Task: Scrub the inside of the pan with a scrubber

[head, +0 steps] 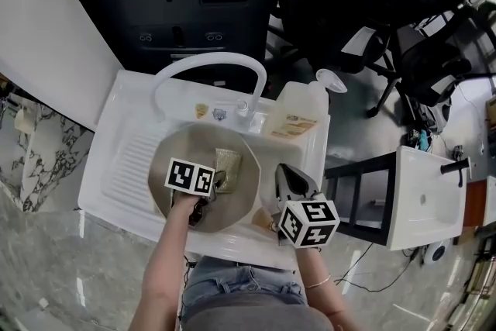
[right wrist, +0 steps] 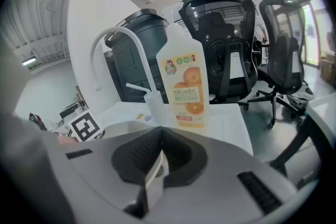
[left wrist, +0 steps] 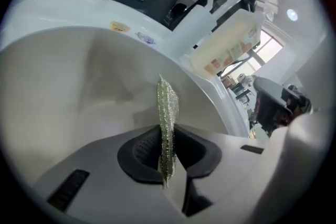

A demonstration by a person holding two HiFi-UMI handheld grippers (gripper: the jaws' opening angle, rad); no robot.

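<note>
Left claw [head: 219, 181] clamped on scrubber [head: 227, 161], inside pan [head: 174, 167]. Right claw [head: 280, 173] closed on pan rim at 3 o'clock; pan sits in sink [head: 124, 159].

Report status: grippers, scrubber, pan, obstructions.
Left gripper shut on scrubber, inside pan. Right gripper shut on thin pale edge, seemingly pan rim. Detergent bottle behind, clear of pan.

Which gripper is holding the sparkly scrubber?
The left gripper, the one over the pan: its jaws are shut on the scrubber. The right gripper, beside the pan, is shut with no scrubber.
</note>
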